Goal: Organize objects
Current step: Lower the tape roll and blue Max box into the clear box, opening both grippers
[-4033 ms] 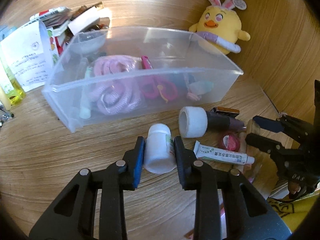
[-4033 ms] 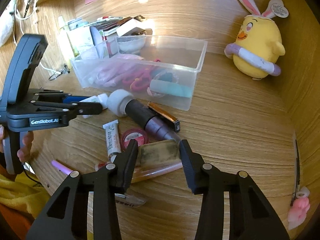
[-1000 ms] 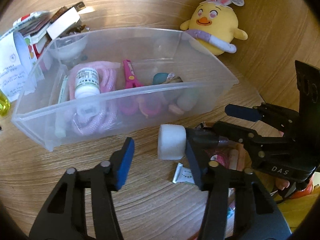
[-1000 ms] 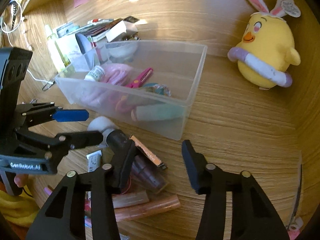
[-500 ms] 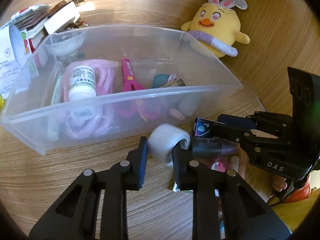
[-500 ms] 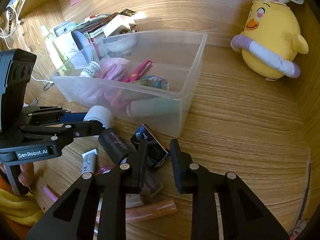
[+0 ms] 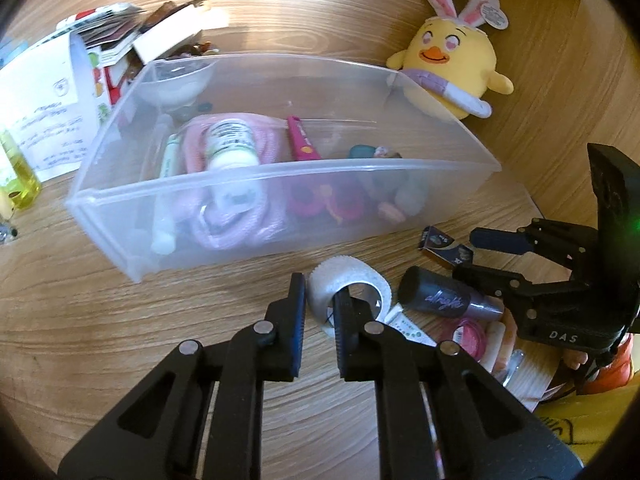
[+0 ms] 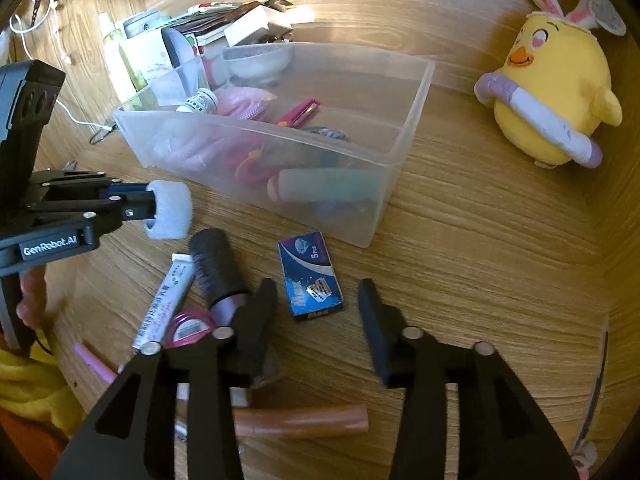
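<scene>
Your left gripper (image 7: 320, 294) pinches the white tape roll's (image 7: 348, 284) wall in front of the clear bin (image 7: 280, 172); your right gripper (image 8: 316, 300) (just opening) stands open over the blue razor-blade box (image 8: 312, 276)

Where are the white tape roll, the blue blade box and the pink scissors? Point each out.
white tape roll (image 8: 170, 210): right wrist view, on its fuzzy outer band.
blue blade box (image 8: 311, 276): right wrist view, middle of its printed top face.
pink scissors (image 7: 301, 142): left wrist view, on the pink blade cover.
</scene>
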`<action>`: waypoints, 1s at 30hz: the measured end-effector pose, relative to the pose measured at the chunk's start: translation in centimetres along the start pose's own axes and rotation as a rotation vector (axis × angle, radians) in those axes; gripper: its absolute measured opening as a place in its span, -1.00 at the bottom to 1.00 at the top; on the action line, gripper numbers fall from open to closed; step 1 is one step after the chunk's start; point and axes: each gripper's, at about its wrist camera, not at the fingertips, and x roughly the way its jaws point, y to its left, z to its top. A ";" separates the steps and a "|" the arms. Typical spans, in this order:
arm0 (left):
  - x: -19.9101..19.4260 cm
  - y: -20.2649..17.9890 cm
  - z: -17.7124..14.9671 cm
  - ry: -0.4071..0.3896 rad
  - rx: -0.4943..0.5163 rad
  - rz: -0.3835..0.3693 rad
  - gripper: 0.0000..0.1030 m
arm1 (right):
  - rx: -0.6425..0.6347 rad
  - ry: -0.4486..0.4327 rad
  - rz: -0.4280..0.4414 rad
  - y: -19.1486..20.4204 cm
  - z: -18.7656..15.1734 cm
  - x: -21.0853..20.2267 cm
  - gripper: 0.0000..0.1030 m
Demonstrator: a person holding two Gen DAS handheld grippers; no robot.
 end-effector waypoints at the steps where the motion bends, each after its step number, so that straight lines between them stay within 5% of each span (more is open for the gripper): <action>1: -0.1 0.1 -0.1 -0.002 -0.005 0.001 -0.77 | -0.001 -0.002 0.001 0.0 0.1 0.1 -0.18; 5: -0.6 0.6 -0.1 -0.017 -0.020 0.000 -0.77 | -0.029 -0.007 -0.008 0.5 0.6 0.8 -0.23; 8: -1.1 0.5 0.2 -0.038 -0.025 -0.002 -0.77 | -0.046 -0.007 -0.040 1.1 0.7 1.1 -0.51; 30: -9.4 1.9 5.0 -0.292 -0.034 0.031 -0.77 | -0.015 -0.319 -0.011 2.9 5.3 -8.4 -0.52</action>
